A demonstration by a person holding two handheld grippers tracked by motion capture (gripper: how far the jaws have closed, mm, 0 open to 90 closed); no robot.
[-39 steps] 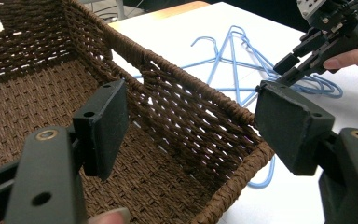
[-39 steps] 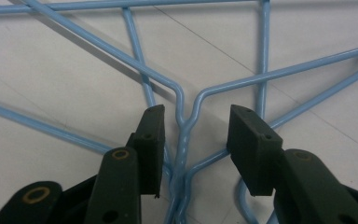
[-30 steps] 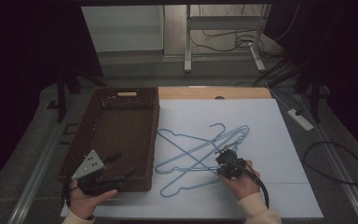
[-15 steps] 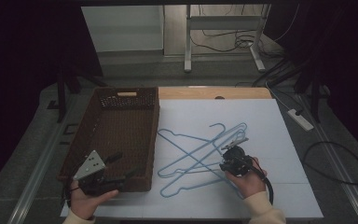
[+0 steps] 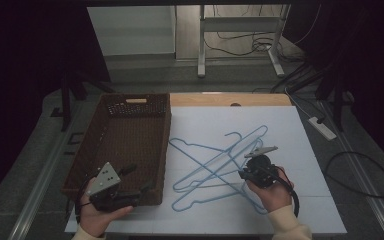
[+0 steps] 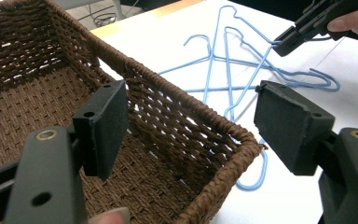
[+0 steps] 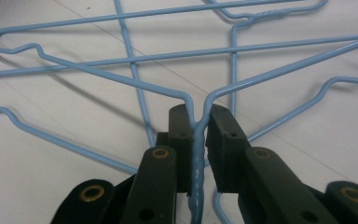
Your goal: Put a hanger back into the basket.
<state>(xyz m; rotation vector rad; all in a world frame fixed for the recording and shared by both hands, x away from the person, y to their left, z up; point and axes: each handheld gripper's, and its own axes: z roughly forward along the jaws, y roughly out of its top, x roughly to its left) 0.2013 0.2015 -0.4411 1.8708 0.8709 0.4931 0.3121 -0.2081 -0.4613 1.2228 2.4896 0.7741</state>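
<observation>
Several blue wire hangers (image 5: 215,160) lie crossed on the white table sheet. My right gripper (image 5: 260,151) is at their right side. It is shut on the twisted neck of one blue hanger (image 7: 198,154), whose two shoulders spread away just past the gripper (image 7: 199,123). A brown wicker basket (image 5: 166,145) stands left of the hangers. My left gripper (image 5: 139,177) hovers open at the basket's near right corner. Between its wide-apart jaws (image 6: 196,126) I see the basket (image 6: 37,93), with the hangers (image 6: 228,70) and the right gripper (image 6: 284,42) beyond.
The white sheet (image 5: 305,210) covers the table right of the basket. Its near edge runs just in front of both hands. A power strip (image 5: 322,127) and cables lie on the floor past the right edge.
My right hand has shifted a little to the right, and the hanger in its jaws has moved with it. The left gripper has barely moved.
</observation>
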